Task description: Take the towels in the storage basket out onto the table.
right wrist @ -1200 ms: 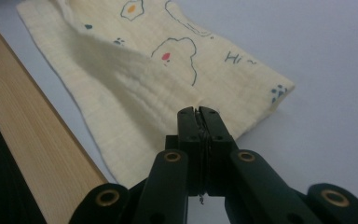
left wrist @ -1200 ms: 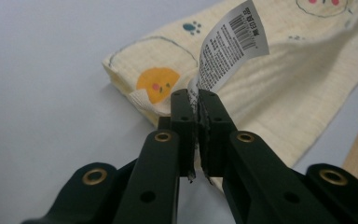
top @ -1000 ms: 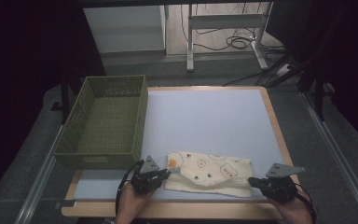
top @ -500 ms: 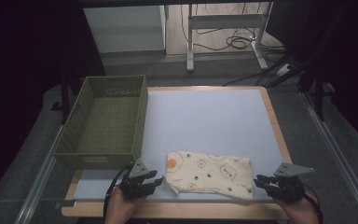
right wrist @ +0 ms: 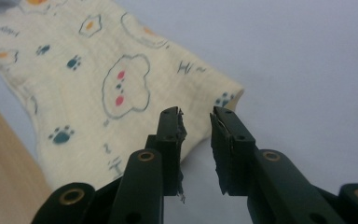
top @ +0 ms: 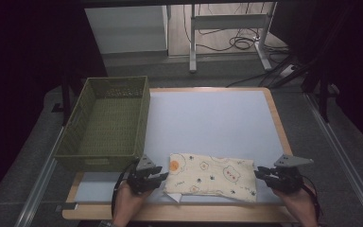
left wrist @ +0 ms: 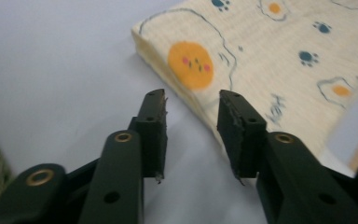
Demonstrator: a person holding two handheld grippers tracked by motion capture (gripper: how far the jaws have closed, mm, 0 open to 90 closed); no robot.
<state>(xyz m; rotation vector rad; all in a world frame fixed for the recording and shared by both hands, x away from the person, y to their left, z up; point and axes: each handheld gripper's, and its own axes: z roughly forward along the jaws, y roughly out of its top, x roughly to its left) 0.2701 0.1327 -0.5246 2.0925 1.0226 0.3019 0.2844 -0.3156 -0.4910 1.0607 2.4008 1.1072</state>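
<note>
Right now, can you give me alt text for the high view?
A folded cream cloth printed with bears and eggs lies flat at the near edge of a white table, with the left gripper and right gripper open just off its two ends. A green woven basket sits at the left.

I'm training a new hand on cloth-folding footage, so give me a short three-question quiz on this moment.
1. True or false: the folded cloth lies inside the green basket.
2. What is between the jaws of the left gripper and the right gripper?
A. a cloth edge in each
B. nothing in either
C. the basket rim
3. Which edge of the table is the cloth nearest: the person's edge or the far edge?

Key:
1. False. It lies flat on the table, right of the basket.
2. B. Both sets of jaws stand apart just off the cloth's two ends, having just been opening.
3. The person's edge.
</note>
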